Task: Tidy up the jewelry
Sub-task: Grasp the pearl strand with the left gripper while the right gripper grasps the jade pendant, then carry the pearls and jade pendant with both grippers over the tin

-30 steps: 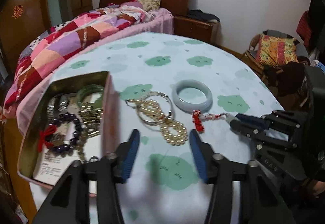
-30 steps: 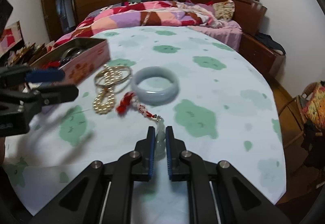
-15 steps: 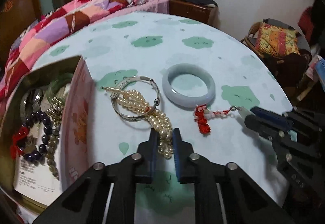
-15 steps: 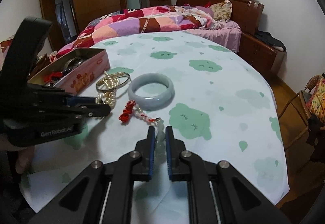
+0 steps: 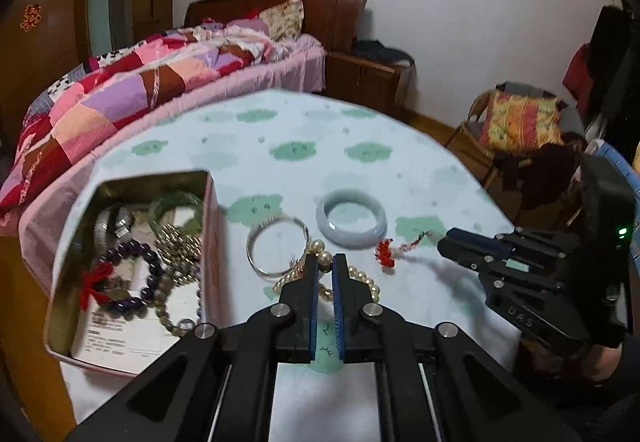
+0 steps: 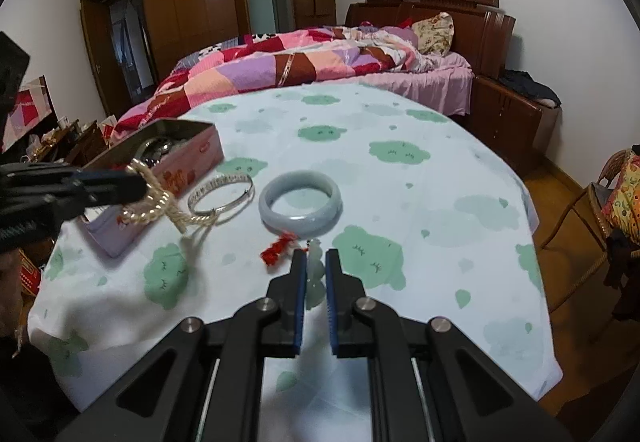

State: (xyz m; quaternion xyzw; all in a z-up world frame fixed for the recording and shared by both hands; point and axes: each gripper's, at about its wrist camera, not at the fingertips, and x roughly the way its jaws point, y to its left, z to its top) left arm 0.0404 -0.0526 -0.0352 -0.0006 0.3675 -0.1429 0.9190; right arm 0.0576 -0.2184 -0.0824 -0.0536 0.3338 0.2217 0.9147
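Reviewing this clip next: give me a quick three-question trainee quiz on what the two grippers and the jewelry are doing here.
1. True or false: the left gripper is shut on the pearl necklace.
2. What does the right gripper pinch?
A. jade bangle
B. pale pendant
C. silver bangle
3. Where is the purple bead bracelet?

Key: 1 true; 2 B; 3 inside the tin box.

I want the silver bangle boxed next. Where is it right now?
In the right wrist view, the silver bangle lies on the tablecloth, between the pink tin on its left and the pale jade bangle on its right.
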